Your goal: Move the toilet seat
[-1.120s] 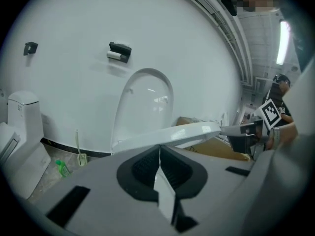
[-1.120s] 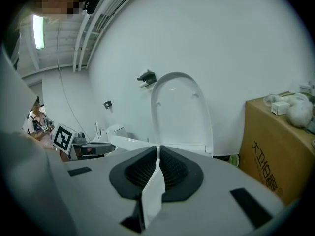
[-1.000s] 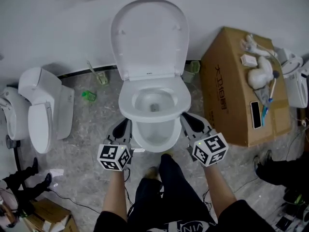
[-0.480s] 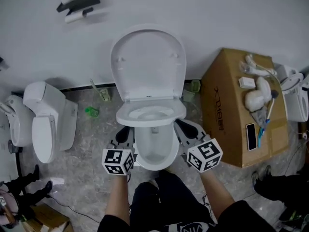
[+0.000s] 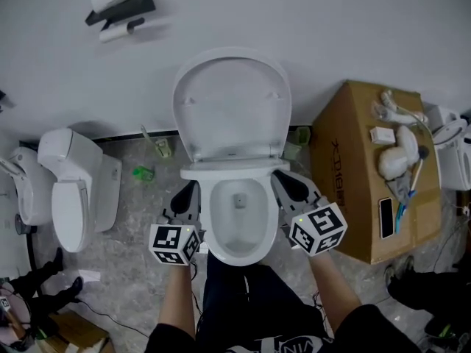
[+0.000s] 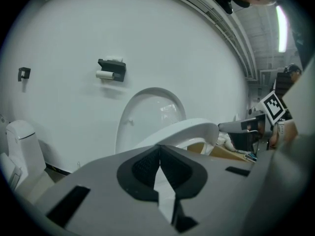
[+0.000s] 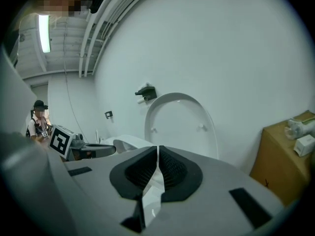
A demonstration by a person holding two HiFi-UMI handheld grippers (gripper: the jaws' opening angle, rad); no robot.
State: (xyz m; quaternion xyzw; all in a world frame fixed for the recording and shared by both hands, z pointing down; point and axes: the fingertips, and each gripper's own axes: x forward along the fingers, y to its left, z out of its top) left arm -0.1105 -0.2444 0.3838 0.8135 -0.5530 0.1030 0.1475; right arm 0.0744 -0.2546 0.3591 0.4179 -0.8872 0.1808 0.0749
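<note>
Over the bowl [image 5: 237, 256], between my two tools, the toilet seat [image 5: 232, 170] sits part-raised in front of the upright lid [image 5: 232, 105]; from above I see only its edge. My left tool [image 5: 190, 191] is clenched, and whether it touches the seat is unclear. My right tool [image 5: 282, 182] is all but clenched, with nothing visibly held.
</note>
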